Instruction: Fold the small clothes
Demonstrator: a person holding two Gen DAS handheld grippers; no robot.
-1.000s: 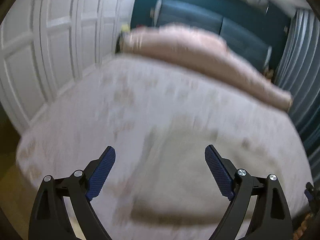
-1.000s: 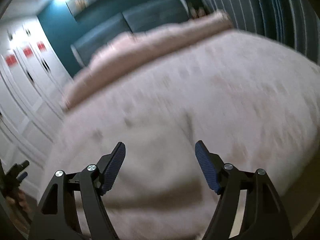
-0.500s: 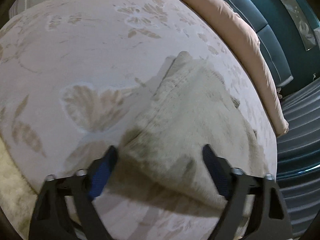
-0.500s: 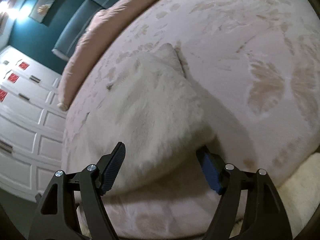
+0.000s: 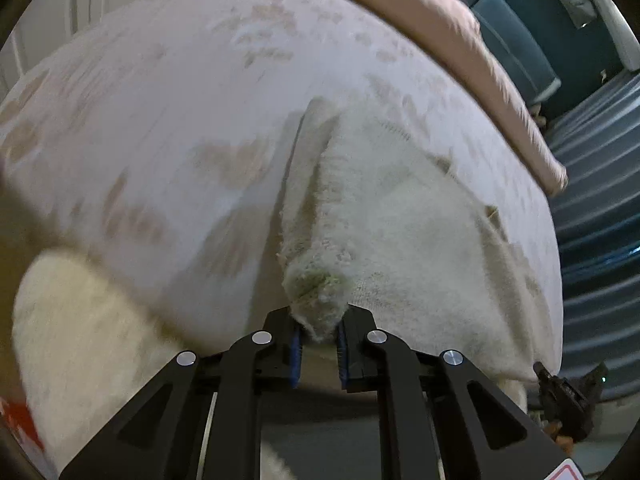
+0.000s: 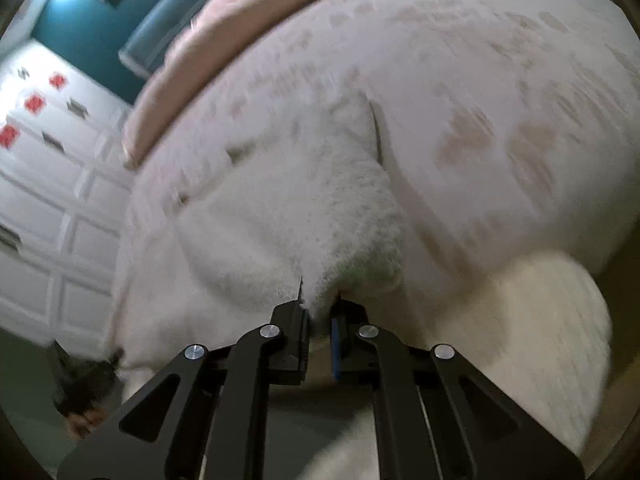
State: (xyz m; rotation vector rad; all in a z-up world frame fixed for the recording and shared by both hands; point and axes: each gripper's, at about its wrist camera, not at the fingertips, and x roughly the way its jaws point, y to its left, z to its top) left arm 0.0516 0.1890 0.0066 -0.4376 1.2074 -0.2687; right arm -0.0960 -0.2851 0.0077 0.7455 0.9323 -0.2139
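Observation:
A cream fuzzy knitted garment [image 5: 400, 232] lies on the bed near its front edge; it also shows in the right wrist view [image 6: 288, 208]. My left gripper [image 5: 318, 340] is shut on the garment's near left corner, which bunches up between the blue pads. My right gripper [image 6: 320, 330] is shut on the garment's near right corner. The cloth between the two corners sags over the bed edge. The other gripper shows at the frame edge in each view.
The bed has a pale cover with a faint leaf print [image 5: 180, 120] and a pink rolled blanket [image 5: 460, 40] along the far side. A white fluffy rug [image 6: 540, 340] lies on the floor below. White cabinet doors [image 6: 48, 184] and a teal headboard [image 5: 520, 40] stand behind.
Both grippers were open over the garment's near edge. They have now closed on its two near corners and pulled back toward the bed edge, lifting the cloth slightly.

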